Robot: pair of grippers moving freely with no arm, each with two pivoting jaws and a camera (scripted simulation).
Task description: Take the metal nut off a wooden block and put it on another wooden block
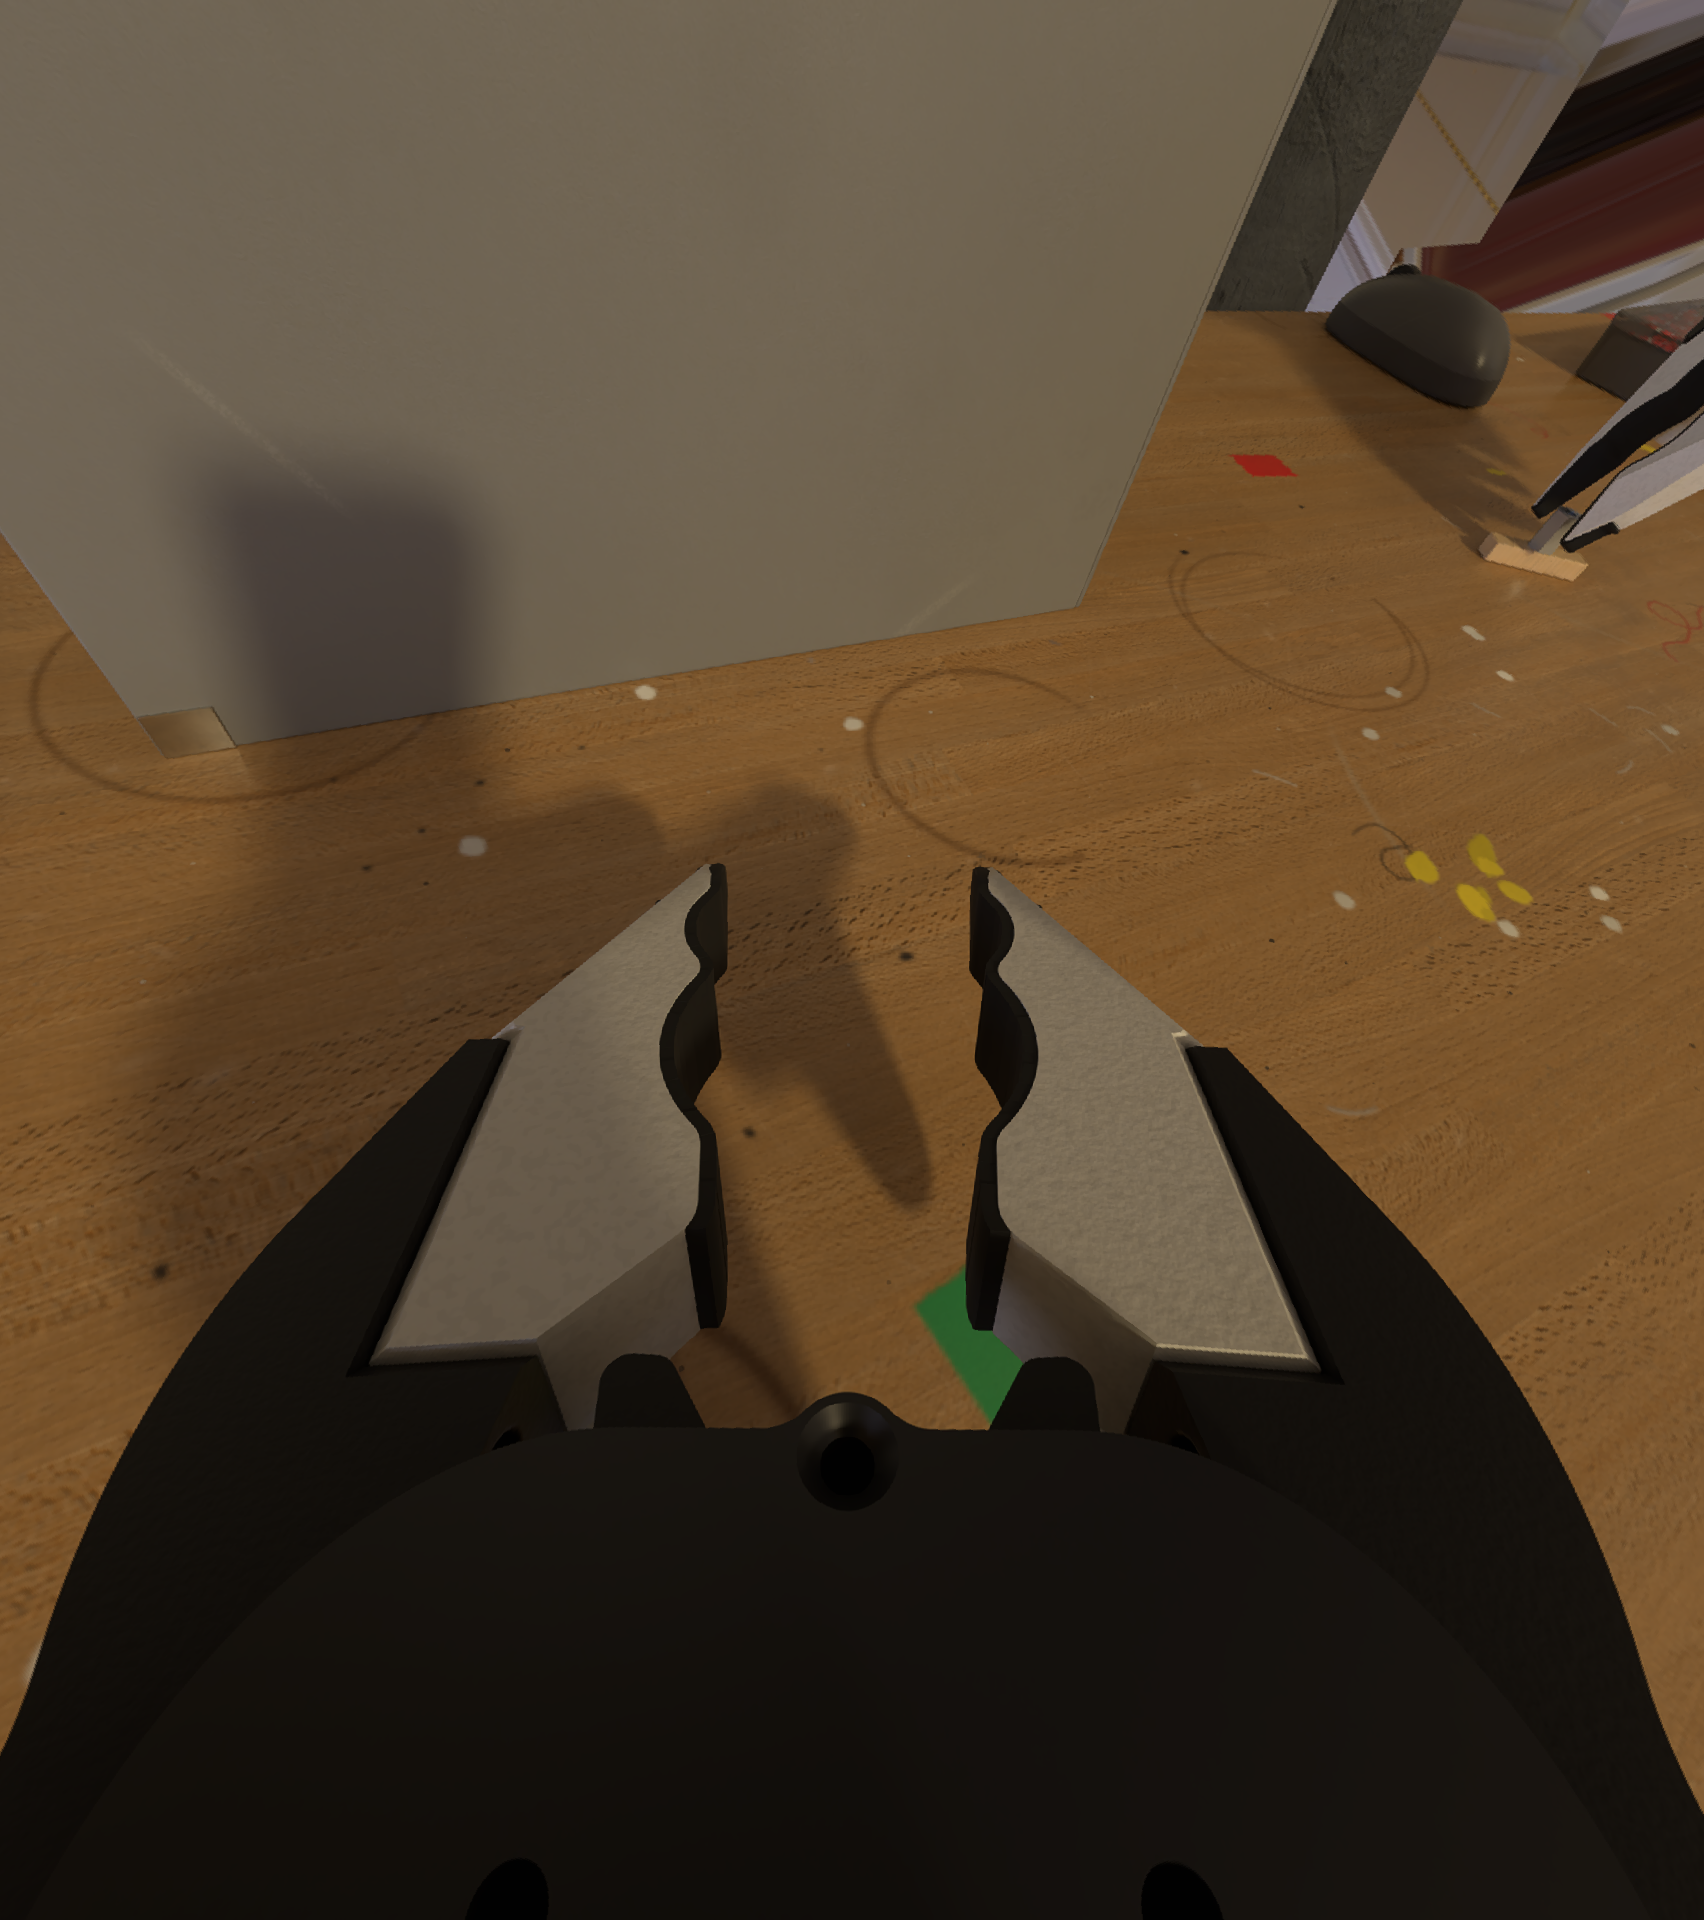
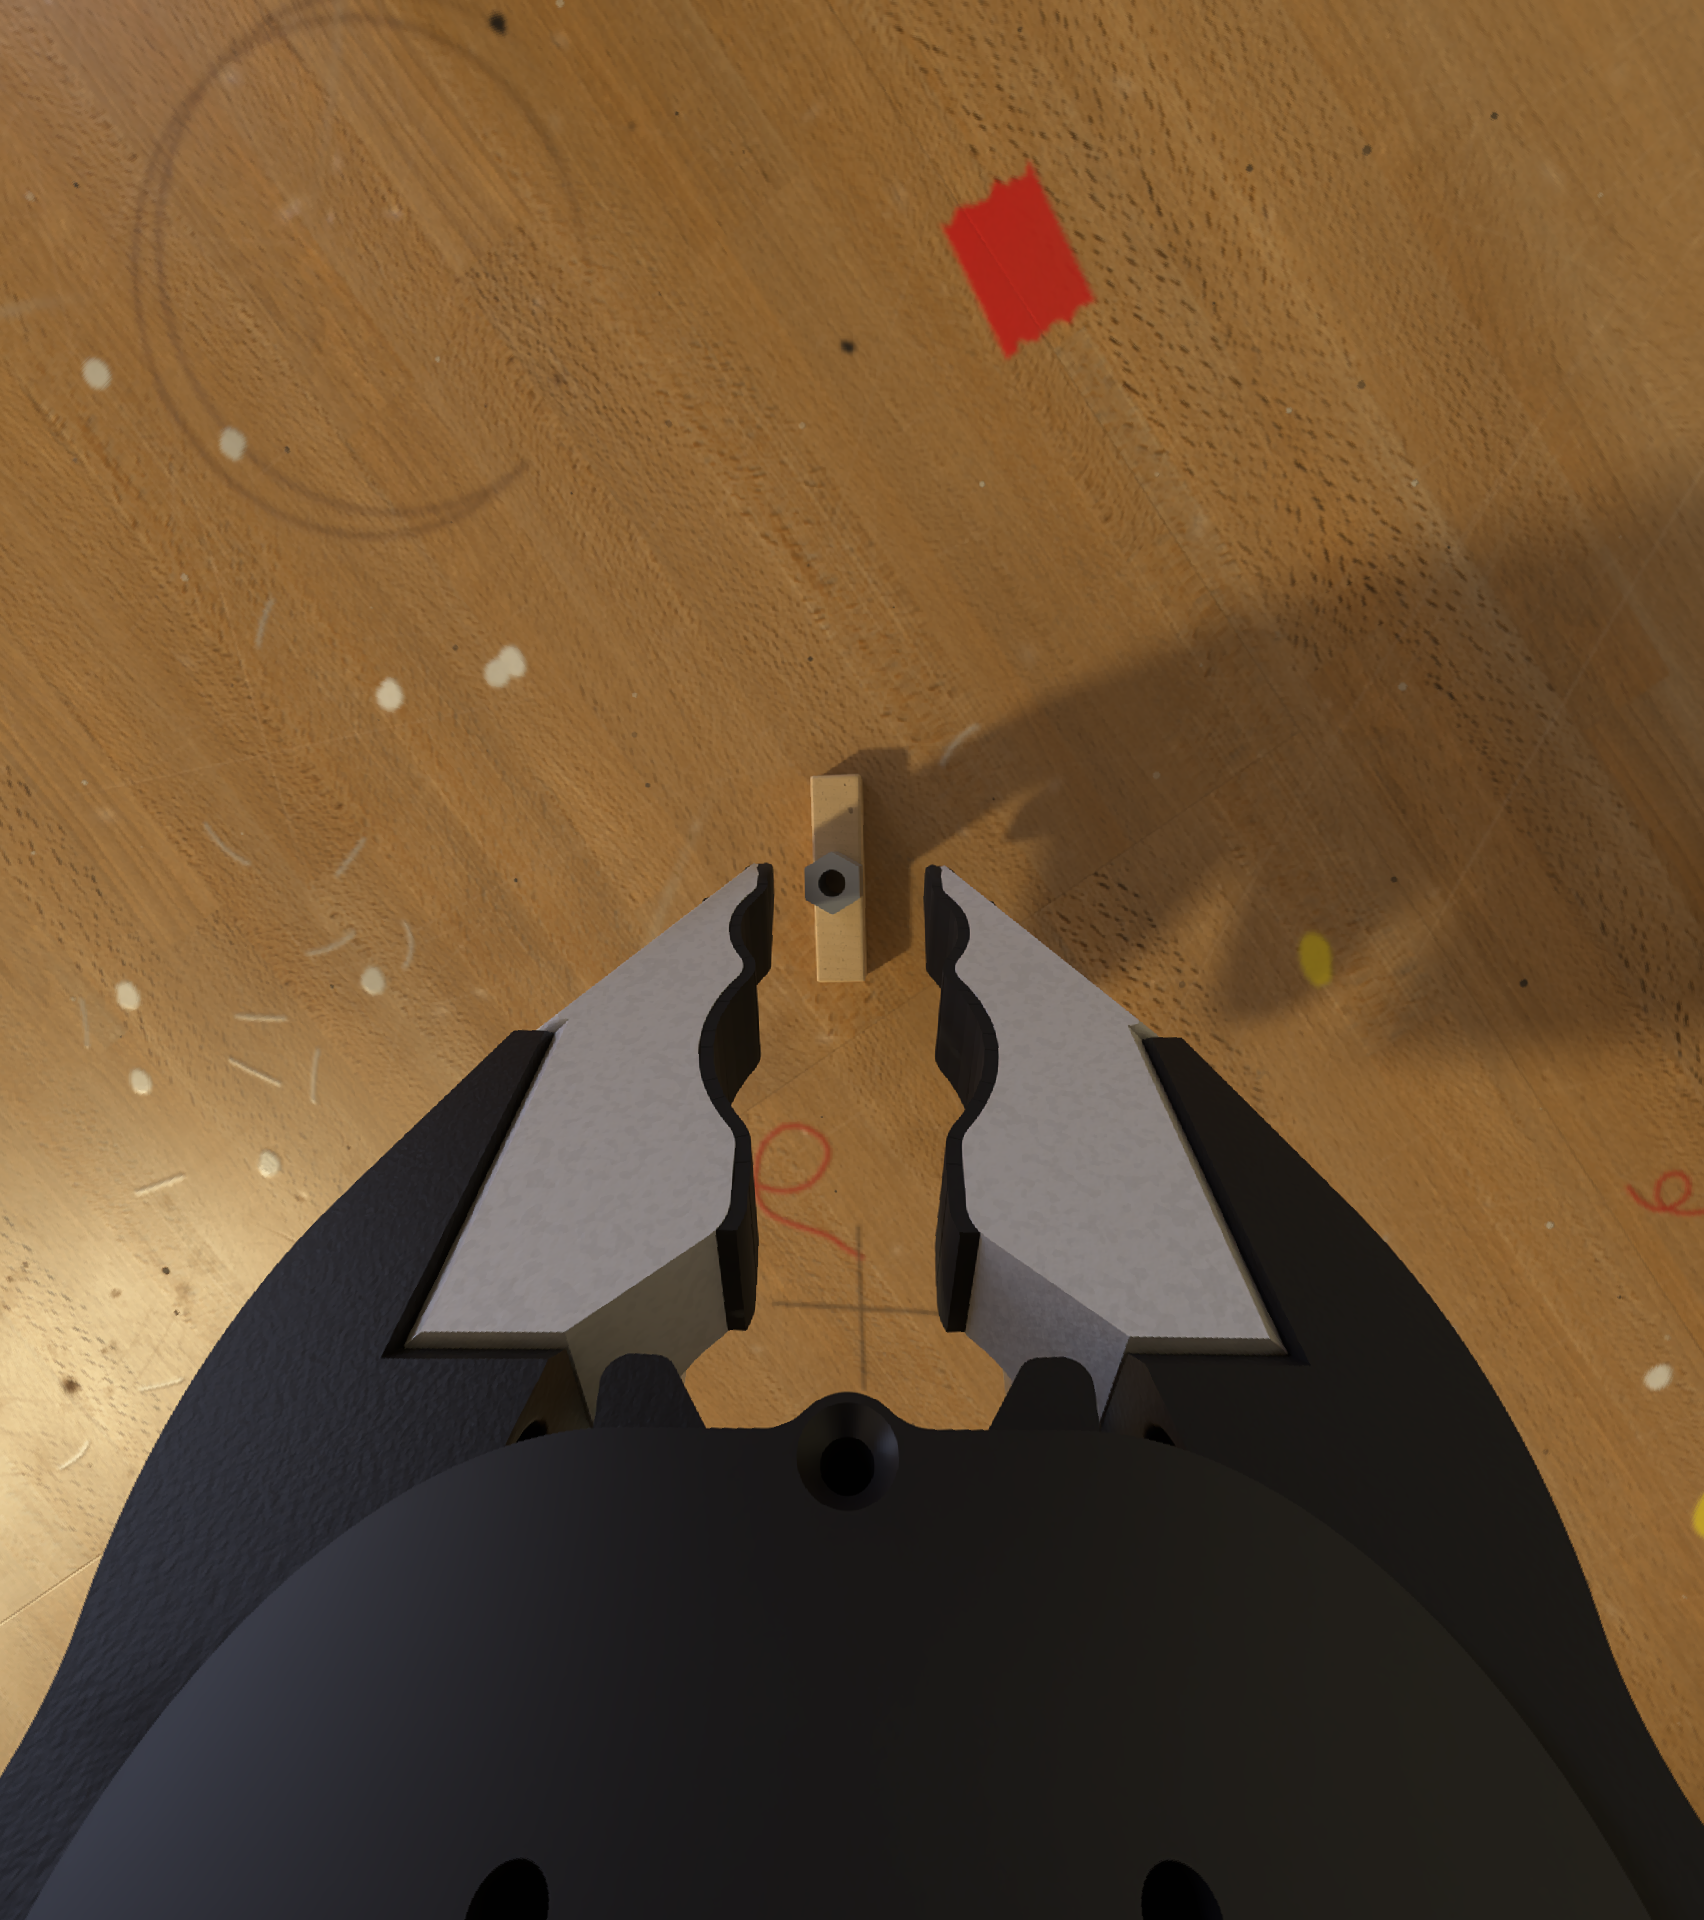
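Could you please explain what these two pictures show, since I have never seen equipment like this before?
Each picture comes from a camera mounted on a two-finger gripper, looking along its fingers. The left gripper is open over a scuffed wooden tabletop, empty, facing a tall grey box. The right gripper is open too, looking down at a small hexagonal metal nut sitting on a pale narrow wooden block. A red tape patch lies beyond. Nothing is held.
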